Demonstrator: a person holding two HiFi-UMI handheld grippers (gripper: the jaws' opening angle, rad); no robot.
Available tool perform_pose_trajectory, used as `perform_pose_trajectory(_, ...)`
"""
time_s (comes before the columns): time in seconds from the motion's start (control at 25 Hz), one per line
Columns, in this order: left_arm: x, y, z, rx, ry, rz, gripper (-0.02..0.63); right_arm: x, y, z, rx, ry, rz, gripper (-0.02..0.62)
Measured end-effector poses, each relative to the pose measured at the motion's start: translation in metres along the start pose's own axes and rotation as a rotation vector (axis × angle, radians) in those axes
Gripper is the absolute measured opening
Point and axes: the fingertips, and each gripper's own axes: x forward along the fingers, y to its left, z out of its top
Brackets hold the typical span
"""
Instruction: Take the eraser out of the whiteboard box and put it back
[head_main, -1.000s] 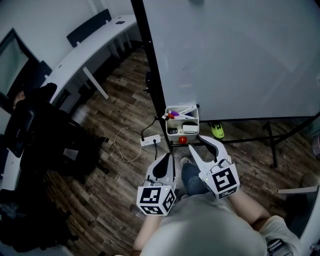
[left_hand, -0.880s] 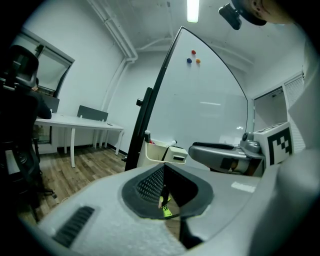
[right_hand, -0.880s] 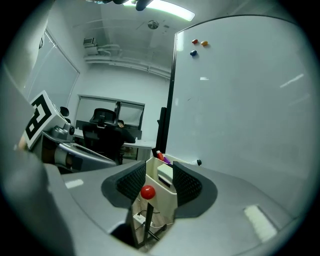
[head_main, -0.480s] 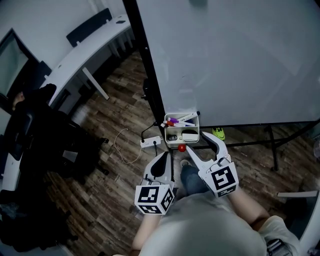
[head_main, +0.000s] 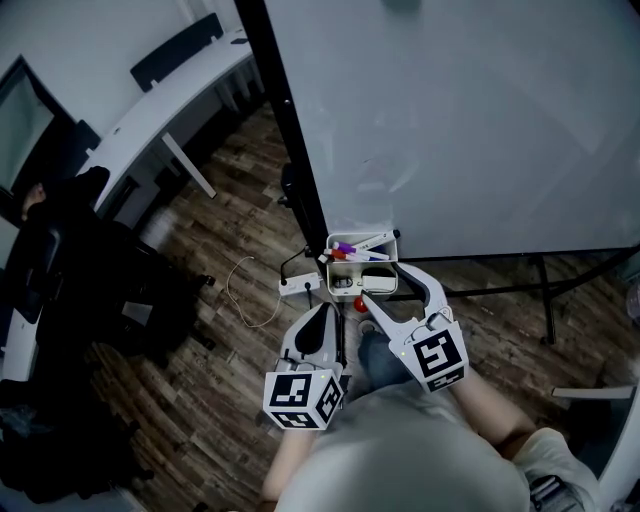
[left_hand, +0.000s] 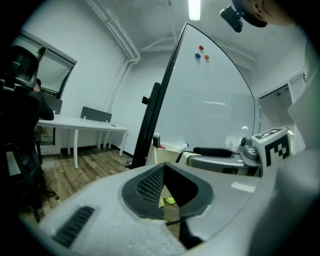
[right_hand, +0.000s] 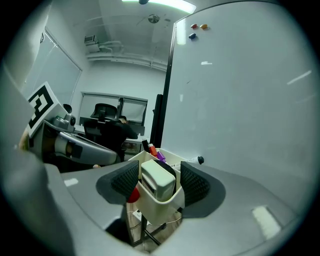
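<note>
right gripper (right_hand: 160, 184) jaws just opened, straddling eraser (right_hand: 156, 175) in whiteboard box (right_hand: 162, 207), no squeeze; left gripper (left_hand: 164, 186) closed, empty. eraser looks light, rigid; i'd pinch its flat sides.

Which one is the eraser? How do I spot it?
Find the big whiteboard, then the little cream box hanging at its bottom corner. The eraser is the pale chunky block in the box's near end; its neighbours are thin markers with coloured caps.
</note>
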Motion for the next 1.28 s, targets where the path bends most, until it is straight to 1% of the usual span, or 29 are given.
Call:
perform_pose_trajectory(0.24, 0.003, 0.006, -0.001, -0.006, 0.006, 0.016, 0.003, 0.009, 0.001, -0.004, -0.004, 0.006, 0.017, 0.268)
perform_pose_trajectory(0.32, 0.003, 0.006, -0.002, -0.006, 0.007, 0.018, 0.003, 0.01, 0.002, -0.004, -0.021, 0.003, 0.019, 0.262)
perform_pose_trajectory(0.6, 0.002, 0.008, -0.002, -0.006, 0.007, 0.024, 0.003, 0.012, 0.003, -0.004, -0.009, -0.008, 0.019, 0.232)
perform_pose_trajectory(0.72, 0.0, 0.007, -0.003, -0.005, 0.009, 0.026, 0.003, 0.012, 0.002, -0.005, -0.019, -0.014, 0.021, 0.229)
perform_pose_trajectory(0.92, -0.003, 0.006, -0.002, 0.0, 0.01, 0.027, 0.003, 0.012, 0.002, -0.004, -0.001, -0.013, 0.016, 0.221)
perform_pose_trajectory(1.28, -0.011, 0.006, -0.004, -0.001, 0.011, 0.034, 0.003, 0.01, 0.003, -0.001, -0.002, -0.017, 0.007, 0.218)
